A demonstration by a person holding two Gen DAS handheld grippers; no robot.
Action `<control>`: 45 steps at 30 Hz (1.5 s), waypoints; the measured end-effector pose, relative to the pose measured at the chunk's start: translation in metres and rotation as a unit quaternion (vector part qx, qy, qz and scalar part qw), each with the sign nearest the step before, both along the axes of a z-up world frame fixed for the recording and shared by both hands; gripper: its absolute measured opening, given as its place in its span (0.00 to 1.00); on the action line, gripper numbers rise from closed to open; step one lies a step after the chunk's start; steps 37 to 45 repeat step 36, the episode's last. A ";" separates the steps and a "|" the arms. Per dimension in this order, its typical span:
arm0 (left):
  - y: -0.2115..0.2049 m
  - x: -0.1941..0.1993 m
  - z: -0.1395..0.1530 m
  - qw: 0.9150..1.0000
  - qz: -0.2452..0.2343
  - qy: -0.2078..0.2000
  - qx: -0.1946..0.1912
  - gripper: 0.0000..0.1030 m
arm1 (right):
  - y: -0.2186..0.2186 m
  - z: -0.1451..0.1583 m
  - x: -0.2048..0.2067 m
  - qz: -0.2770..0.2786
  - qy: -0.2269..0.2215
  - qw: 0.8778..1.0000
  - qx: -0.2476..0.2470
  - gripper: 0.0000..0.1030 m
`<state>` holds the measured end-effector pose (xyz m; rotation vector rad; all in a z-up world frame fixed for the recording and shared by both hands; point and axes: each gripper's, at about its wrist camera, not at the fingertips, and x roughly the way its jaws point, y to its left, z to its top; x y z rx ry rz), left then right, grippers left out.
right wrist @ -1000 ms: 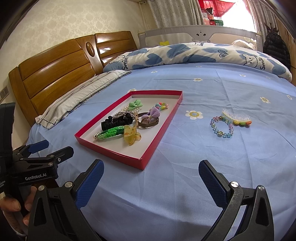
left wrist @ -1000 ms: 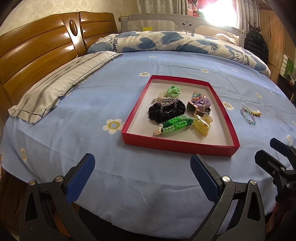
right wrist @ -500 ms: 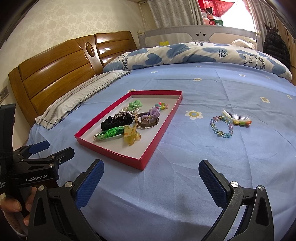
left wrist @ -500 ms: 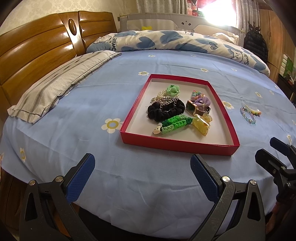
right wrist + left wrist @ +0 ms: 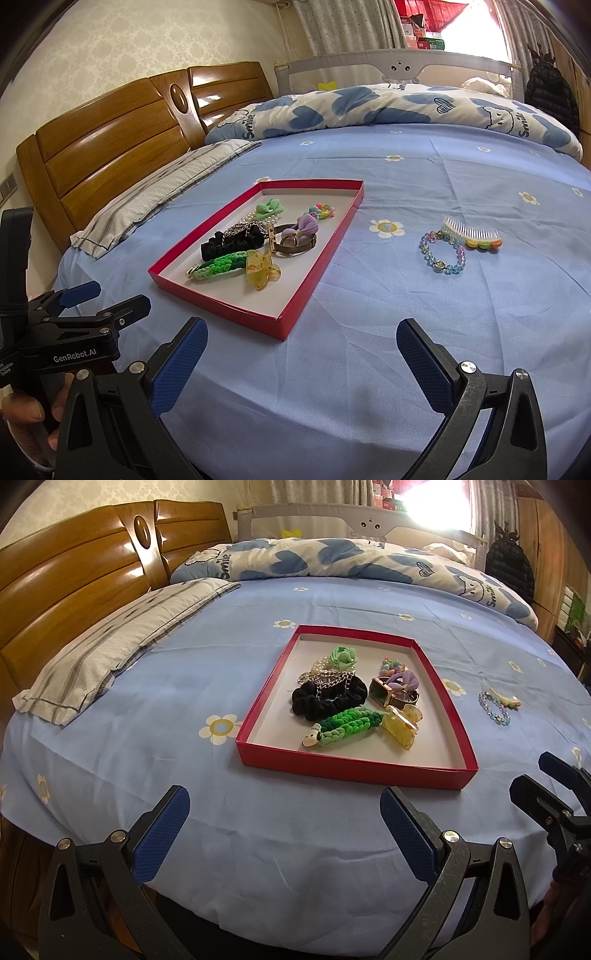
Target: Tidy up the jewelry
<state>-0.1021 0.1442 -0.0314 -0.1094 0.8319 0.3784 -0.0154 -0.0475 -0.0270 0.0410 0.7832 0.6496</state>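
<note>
A red tray (image 5: pixel 354 772) (image 5: pixel 229 312) lies on the blue bedsheet. It holds a black scrunchie (image 5: pixel 328 698), a green braided piece (image 5: pixel 347 725), a yellow hair claw (image 5: pixel 400 725), a watch (image 5: pixel 382 693), chains, a green bow and beads. A beaded bracelet (image 5: pixel 441 253) (image 5: pixel 493 709) and a comb clip (image 5: pixel 474 236) lie on the sheet right of the tray. My left gripper (image 5: pixel 284 827) is open and empty, in front of the tray. My right gripper (image 5: pixel 301 352) is open and empty, near the tray's front right corner.
A striped pillow (image 5: pixel 122 646) lies at the left by the wooden headboard (image 5: pixel 74 587). A rolled blue-and-white quilt (image 5: pixel 332 559) lies across the far side. The bed's front edge runs just under both grippers.
The left wrist view has shifted slightly, the tray sitting a little lower and left in frame. The right gripper has barely moved. Both stay open.
</note>
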 end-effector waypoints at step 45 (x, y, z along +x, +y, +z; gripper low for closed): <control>0.001 0.015 -0.007 1.000 -0.008 0.018 -0.012 1.00 | 0.002 -0.002 0.006 -0.010 0.014 1.000 0.008 1.00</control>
